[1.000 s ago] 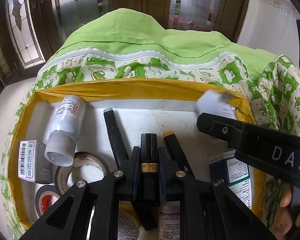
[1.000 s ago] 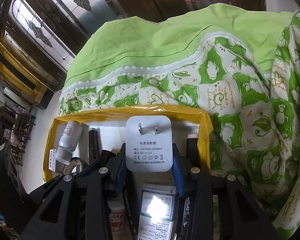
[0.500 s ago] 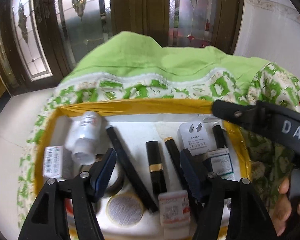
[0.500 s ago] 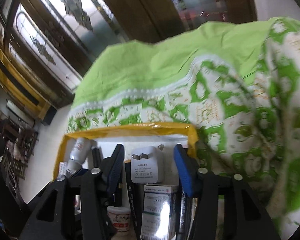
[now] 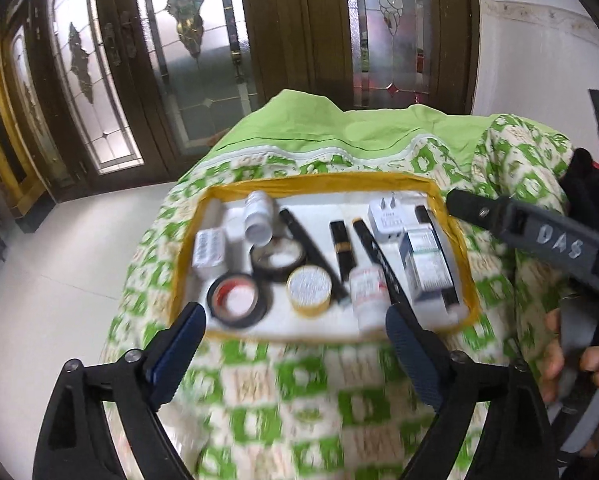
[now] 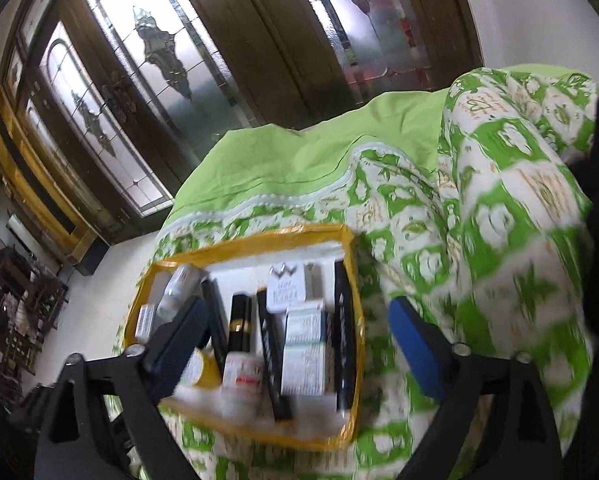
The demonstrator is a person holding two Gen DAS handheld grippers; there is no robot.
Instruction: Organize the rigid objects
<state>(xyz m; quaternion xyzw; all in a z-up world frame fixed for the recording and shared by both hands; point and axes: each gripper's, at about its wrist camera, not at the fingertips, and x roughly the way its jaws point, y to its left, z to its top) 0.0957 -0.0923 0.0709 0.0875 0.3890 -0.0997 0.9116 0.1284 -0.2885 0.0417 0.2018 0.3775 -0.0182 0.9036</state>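
The shallow white tray with a yellow taped rim [image 5: 319, 179] is seen at the centre of the left wrist view, resting on a green-and-white patterned cloth [image 5: 291, 392]. In it the long items are laid side by side, apparently to save room: a black lipstick tube with a gold band [image 5: 341, 246], a white plug adapter [image 5: 388, 220], black tape rolls [image 5: 238, 301] and white printed boxes [image 5: 425, 268]. The left gripper [image 5: 293, 350], at lower centre, is opening with nothing between its jaws. The right gripper [image 6: 299, 344] is likewise opening and empty, so the sorting is judged nearly complete.
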